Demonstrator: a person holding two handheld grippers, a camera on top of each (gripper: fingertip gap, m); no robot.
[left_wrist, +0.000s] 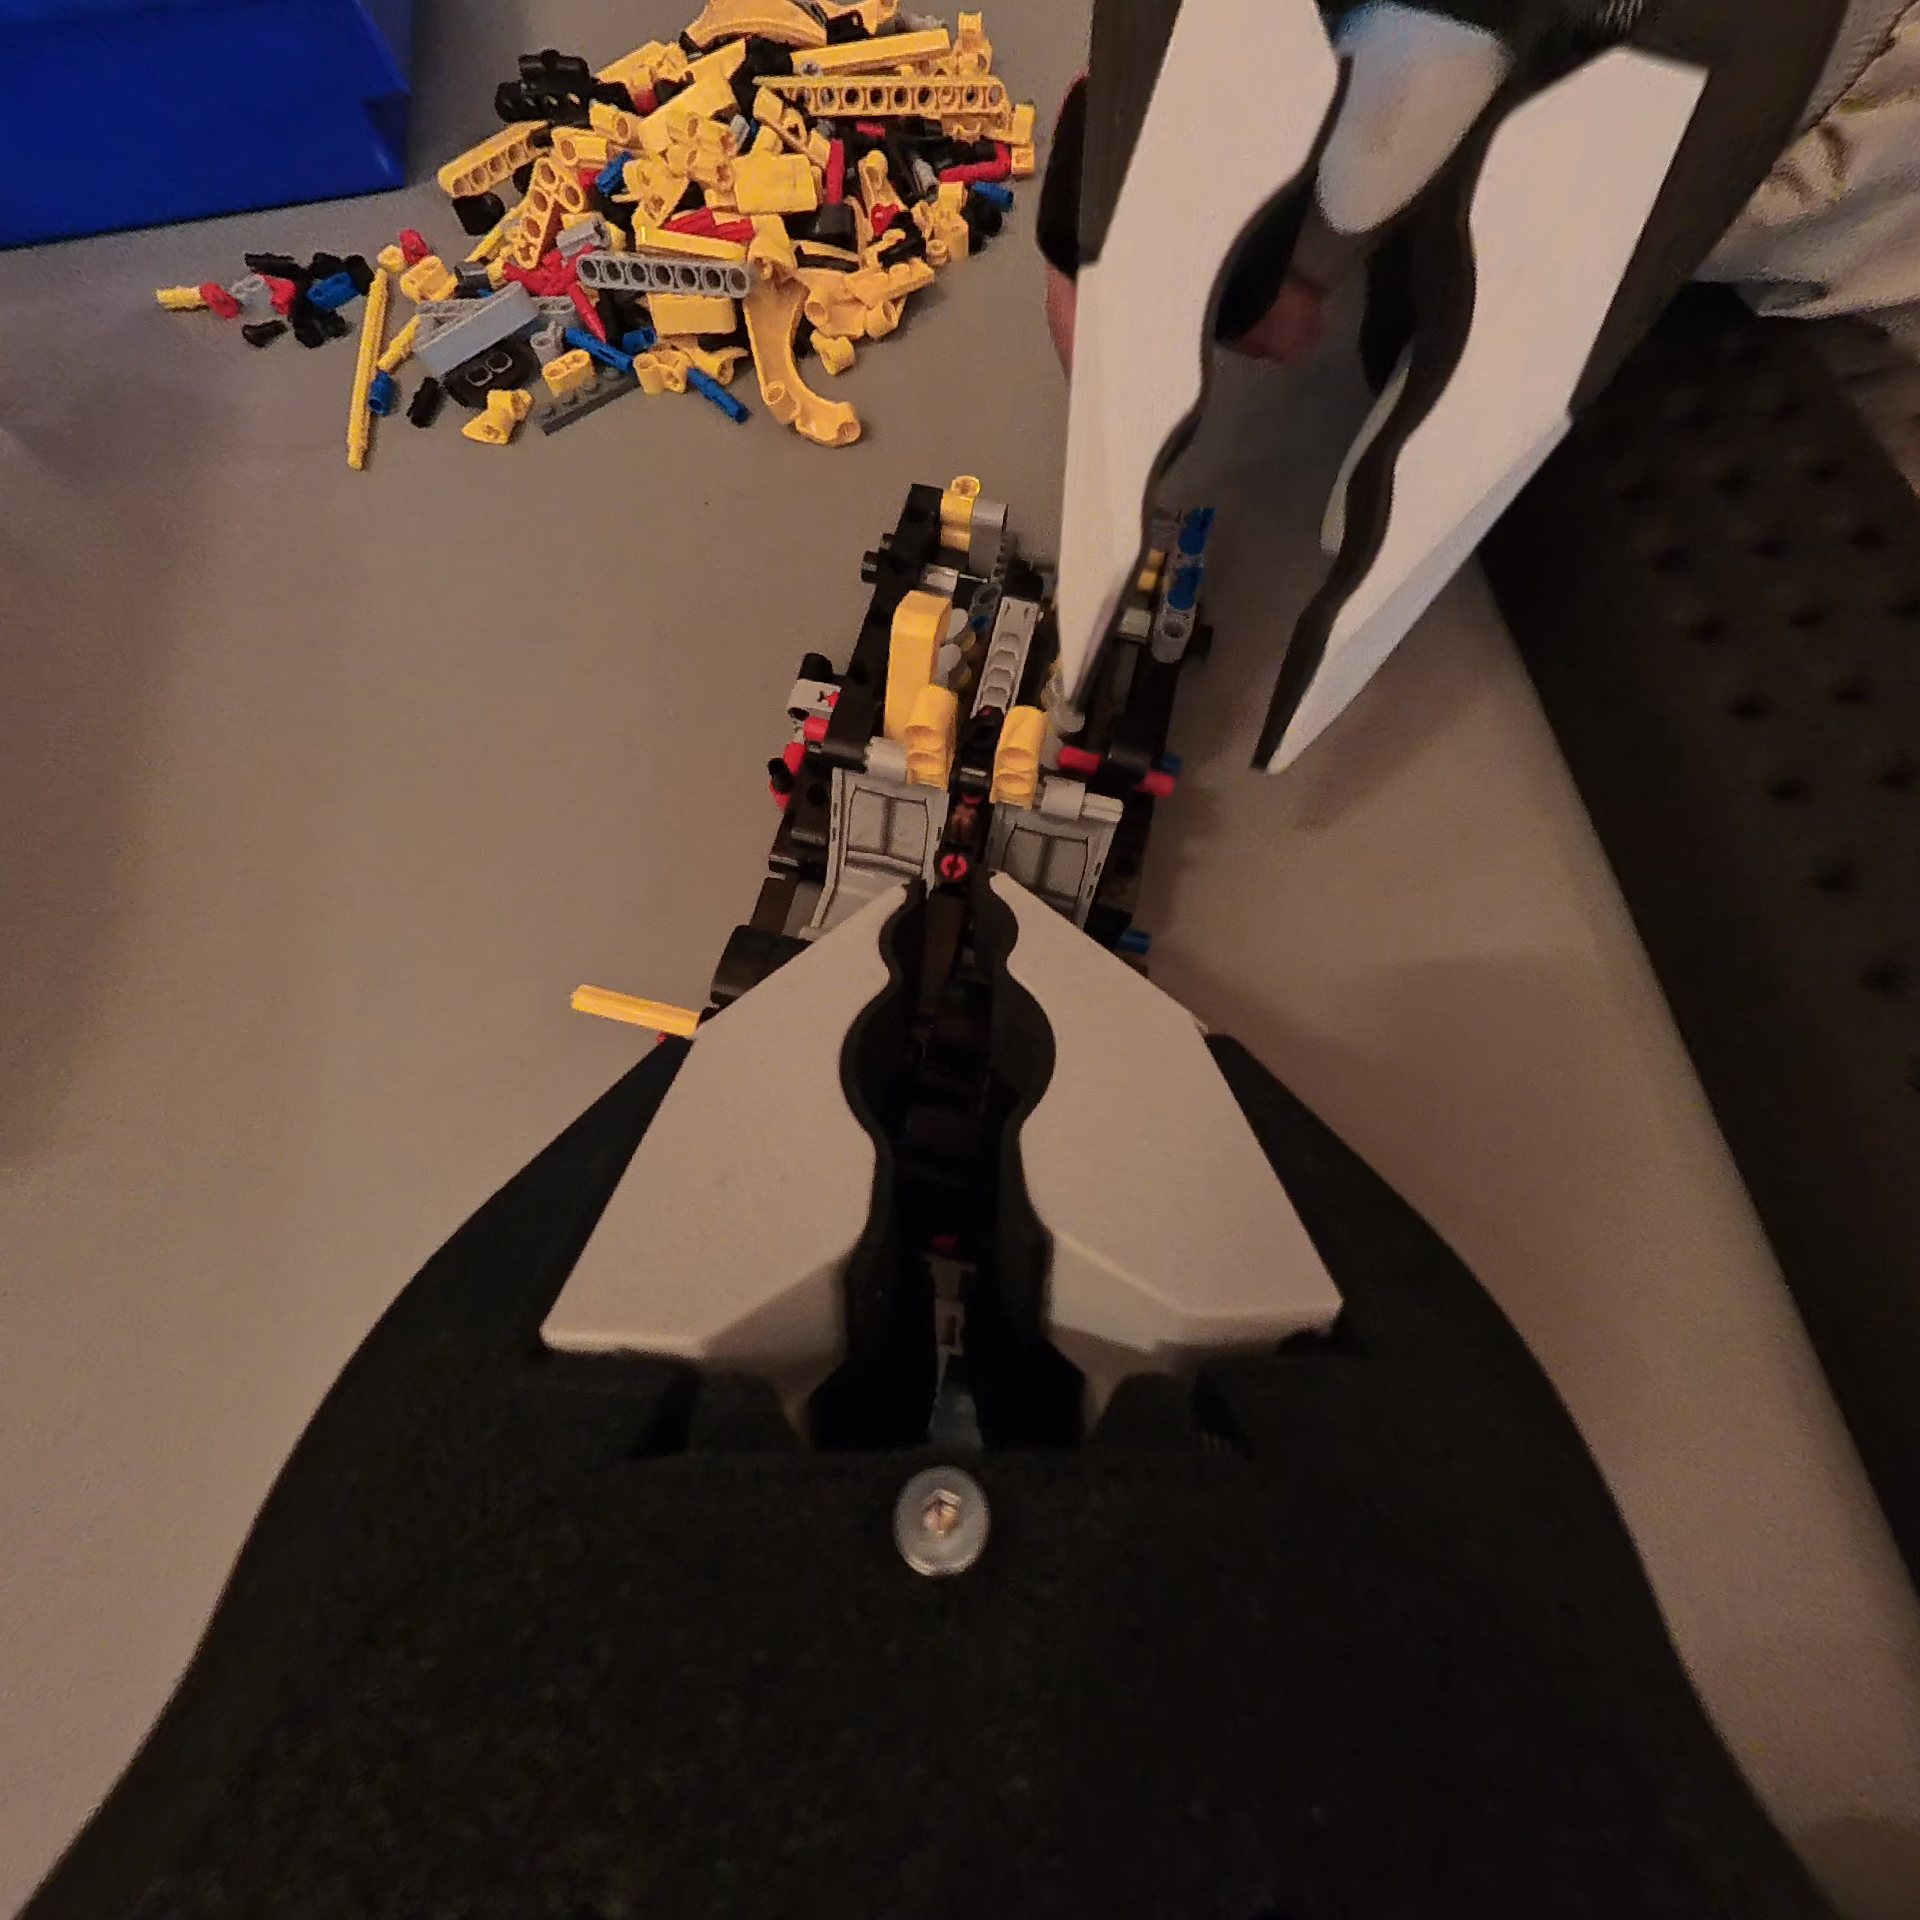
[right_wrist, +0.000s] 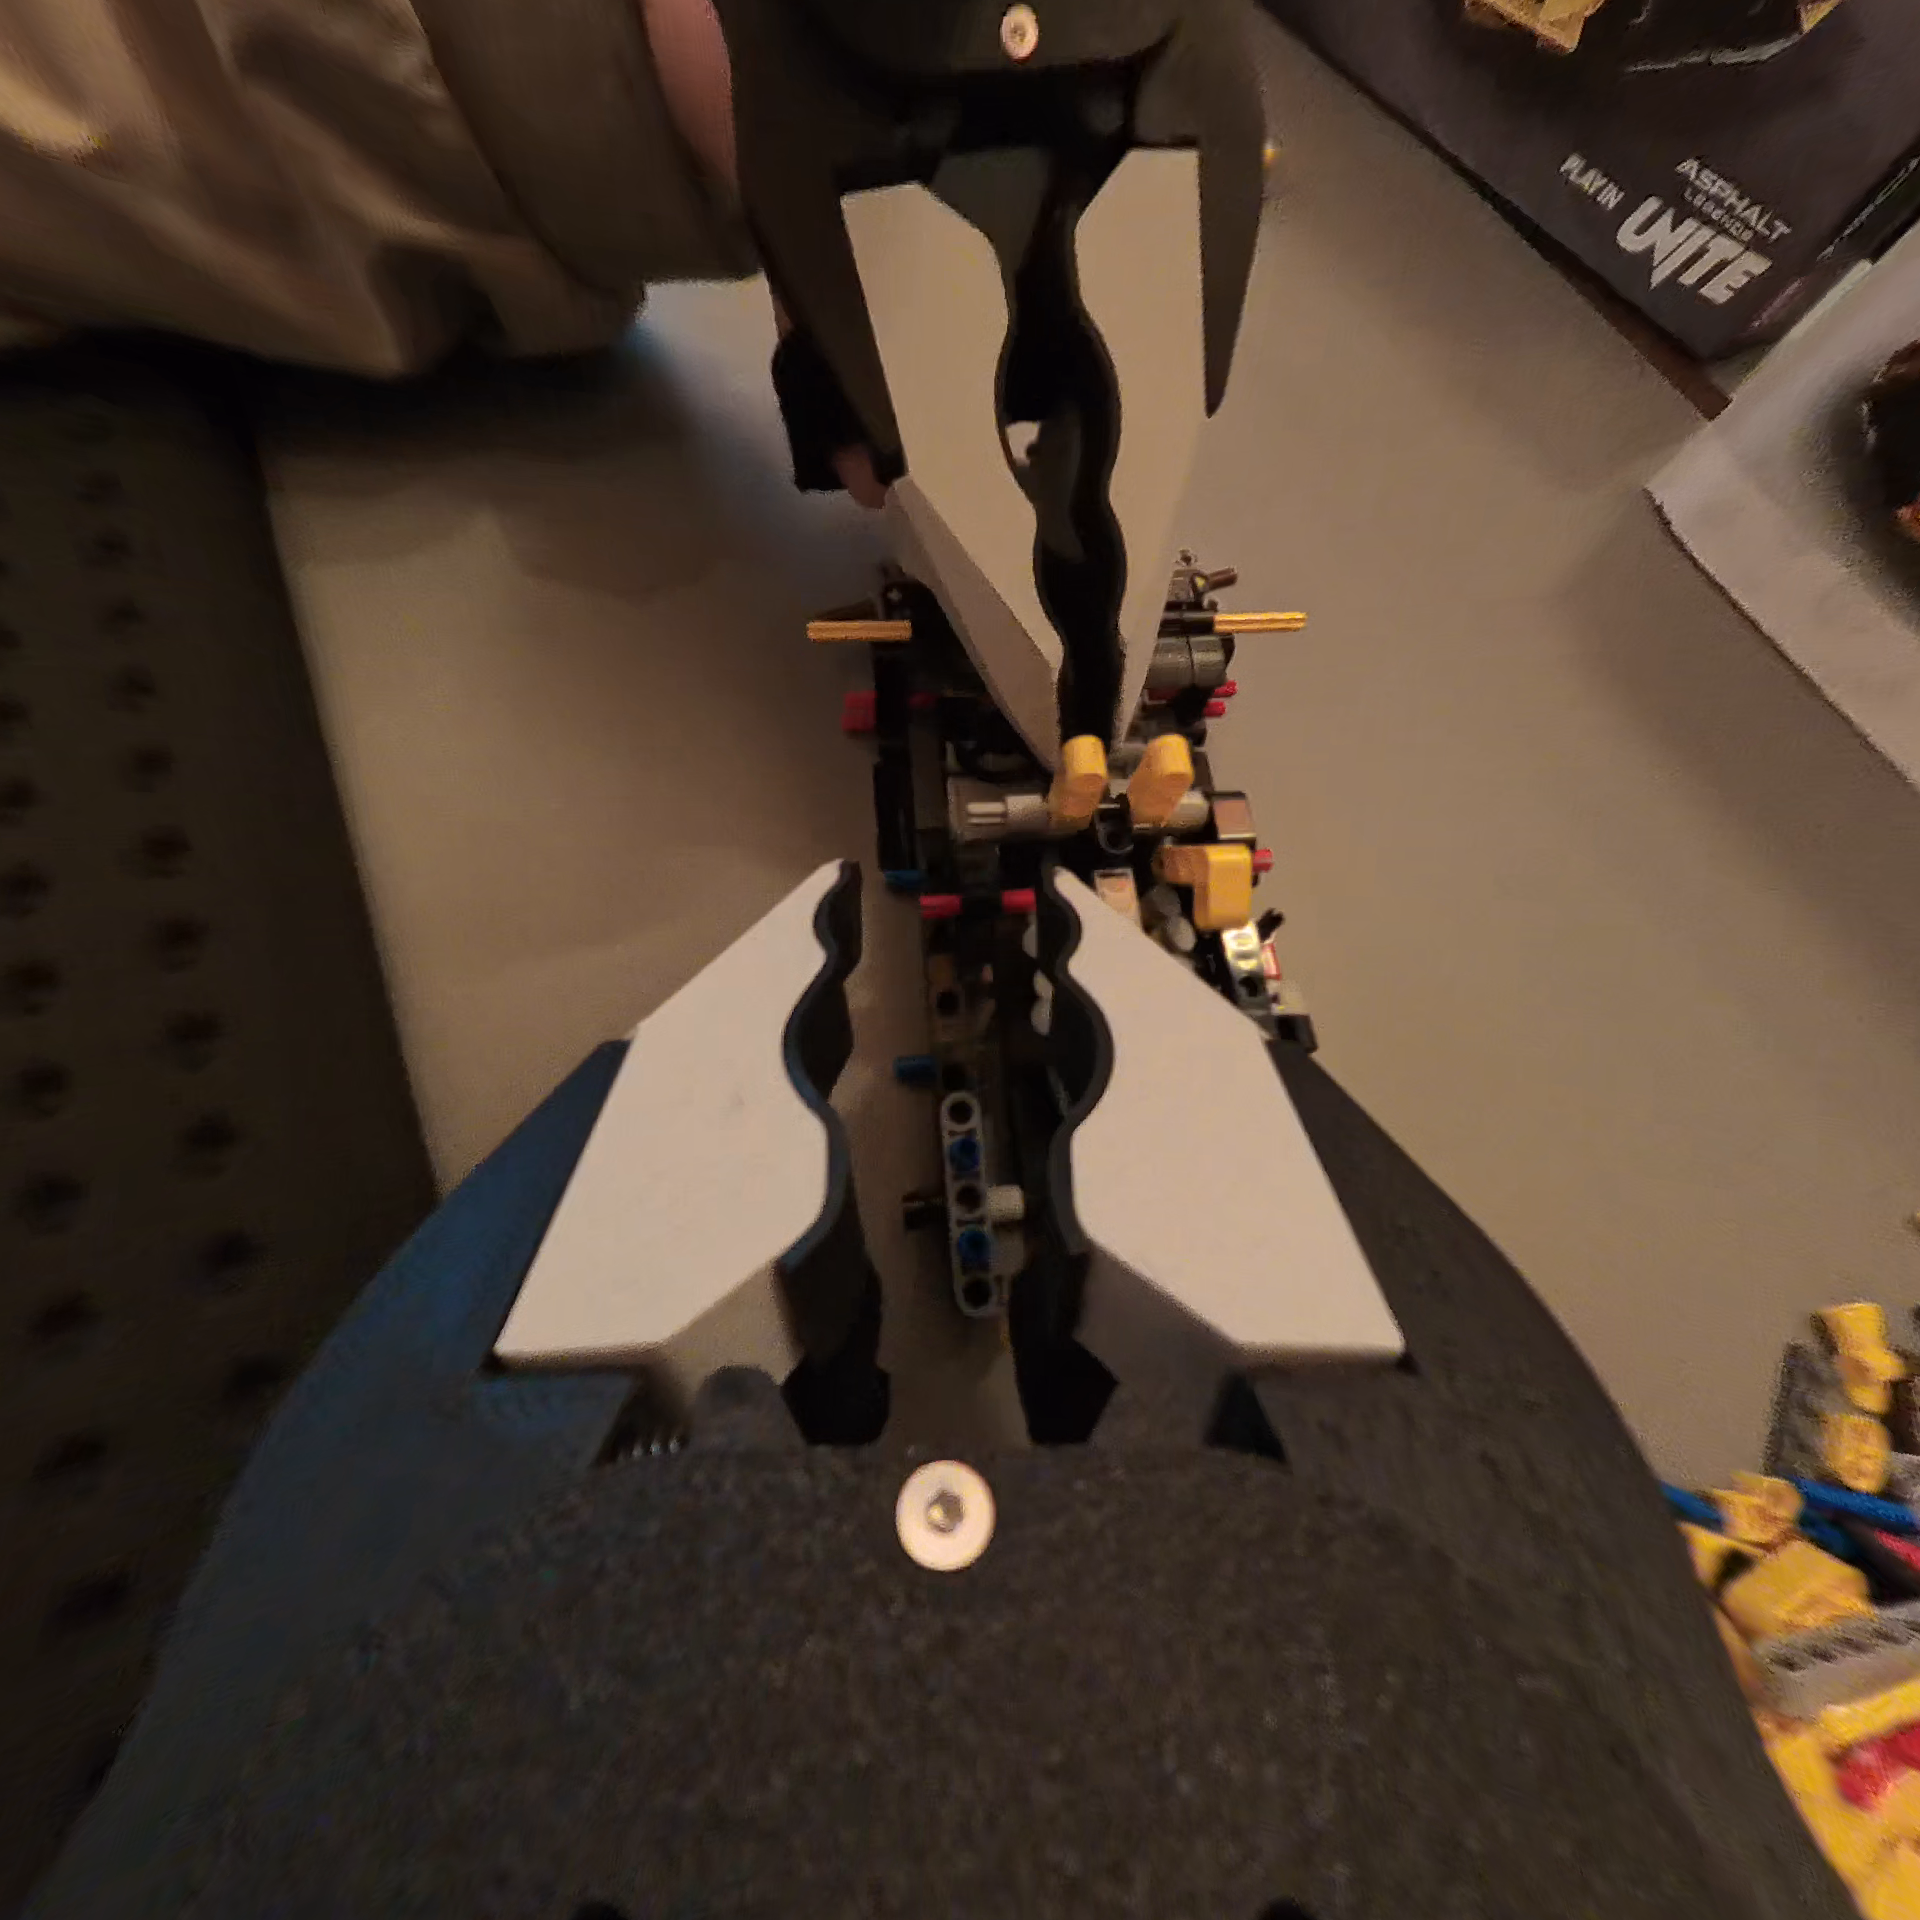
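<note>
A half-built chassis of black, grey and yellow building bricks (left_wrist: 900, 831) lies on the grey table (left_wrist: 416, 831). My left gripper (left_wrist: 956, 899) is shut on its black middle spine at the near end. In the right wrist view the chassis (right_wrist: 1081, 805) runs away from me, with the left gripper (right_wrist: 1086, 738) clamped on it from the far side. My right gripper (right_wrist: 954, 881) is open, with one side beam of the chassis between its jaws. In the left wrist view the right gripper (left_wrist: 1172, 736) comes down from the upper right, one fingertip touching the chassis.
A pile of loose yellow, black, red and blue parts (left_wrist: 727, 208) lies behind the chassis and shows again at the lower right (right_wrist: 1829, 1558). A blue bin (left_wrist: 187, 104) stands at the far left. A dark box (right_wrist: 1662, 156), a sheet of paper (right_wrist: 1787, 540) and a dark perforated mat (right_wrist: 125, 831) border the table. Tip to tip, the grippers are about 5 centimeters apart.
</note>
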